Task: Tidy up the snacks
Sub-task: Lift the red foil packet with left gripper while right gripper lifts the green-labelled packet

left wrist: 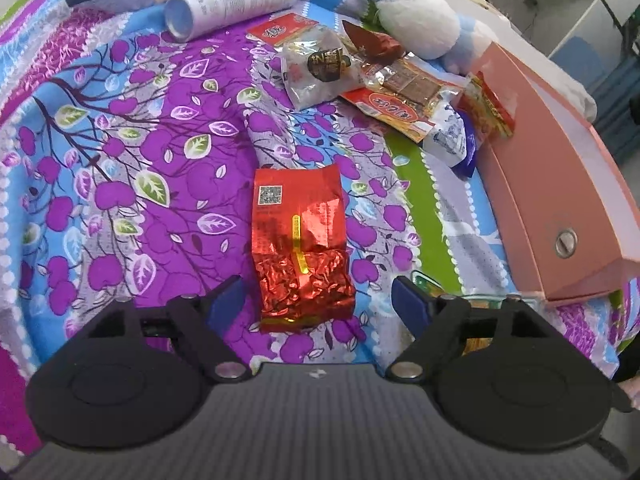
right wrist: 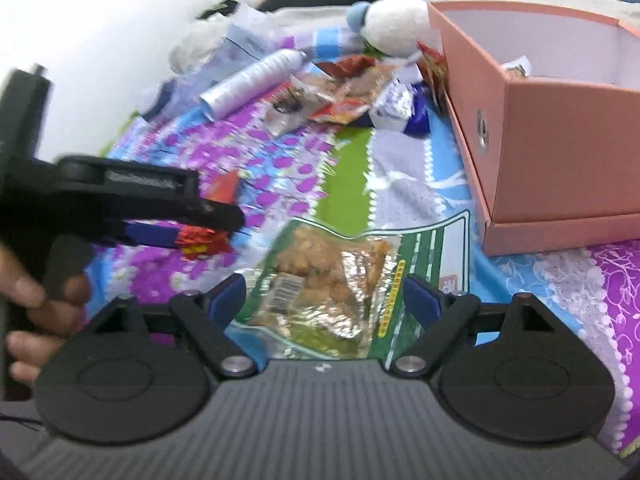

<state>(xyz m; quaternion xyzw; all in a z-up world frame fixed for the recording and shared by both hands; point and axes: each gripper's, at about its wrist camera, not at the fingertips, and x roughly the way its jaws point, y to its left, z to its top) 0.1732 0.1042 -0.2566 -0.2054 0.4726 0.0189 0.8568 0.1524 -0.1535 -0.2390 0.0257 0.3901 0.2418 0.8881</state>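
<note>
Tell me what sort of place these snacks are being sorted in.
Most likely a bedroom, with the work done on a bed. The snacks lie on a soft floral bedsheet that wrinkles under them, a plush toy sits at the far end, and a pink cardboard box rests directly on the fabric.

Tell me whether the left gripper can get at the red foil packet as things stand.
Probably yes: the left gripper is open, the red foil packet lies flat between its fingers, nothing covering it.
</note>
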